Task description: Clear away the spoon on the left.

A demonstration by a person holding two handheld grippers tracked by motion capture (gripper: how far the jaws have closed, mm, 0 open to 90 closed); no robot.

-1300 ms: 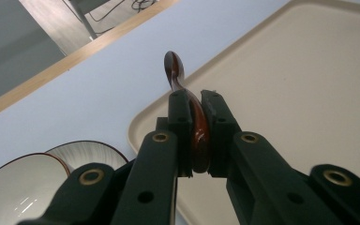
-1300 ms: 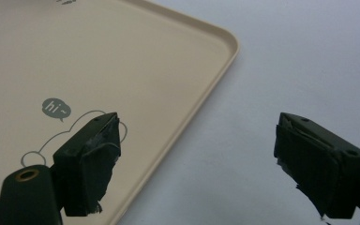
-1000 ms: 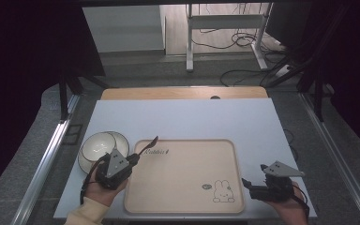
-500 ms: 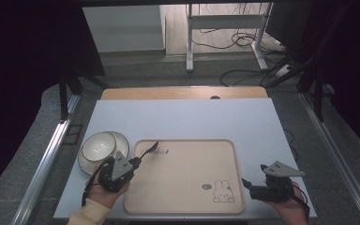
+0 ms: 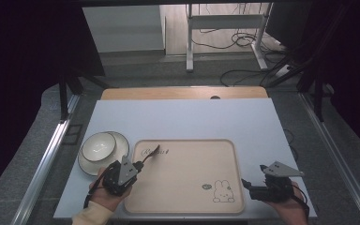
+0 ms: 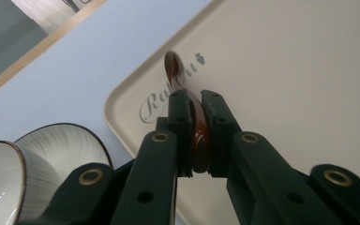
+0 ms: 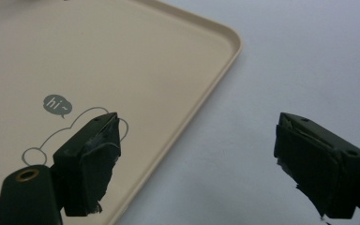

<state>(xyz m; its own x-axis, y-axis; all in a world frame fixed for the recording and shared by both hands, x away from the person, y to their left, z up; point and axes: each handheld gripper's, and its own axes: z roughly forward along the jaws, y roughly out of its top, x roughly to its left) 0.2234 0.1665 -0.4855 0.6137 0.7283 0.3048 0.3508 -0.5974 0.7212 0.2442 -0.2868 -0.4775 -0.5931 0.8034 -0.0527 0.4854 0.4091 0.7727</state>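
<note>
A dark brown spoon (image 6: 193, 112) is clamped by its handle in my left gripper (image 6: 195, 105), its bowl out over the upper left corner of the beige tray (image 6: 309, 70). From above, that gripper (image 5: 133, 165) sits at the tray's (image 5: 187, 187) left edge with the spoon (image 5: 149, 155) slanting up and right. A white bowl (image 5: 99, 145) on a plate lies just left of it. My right gripper (image 7: 197, 154) stands open over the tray's (image 7: 75, 56) right rim, nothing between its jaws; seen from above it (image 5: 246, 183) is at the tray's lower right.
The tray lies on a pale blue-white table top (image 5: 187, 119) with a wooden strip along the far edge. A rabbit drawing (image 5: 223, 192) marks the tray's lower right corner. Cables and a metal stand occupy the floor beyond the table.
The left hand has drifted slightly down and left with the spoon still in its grip. The right gripper has stayed where it was.
</note>
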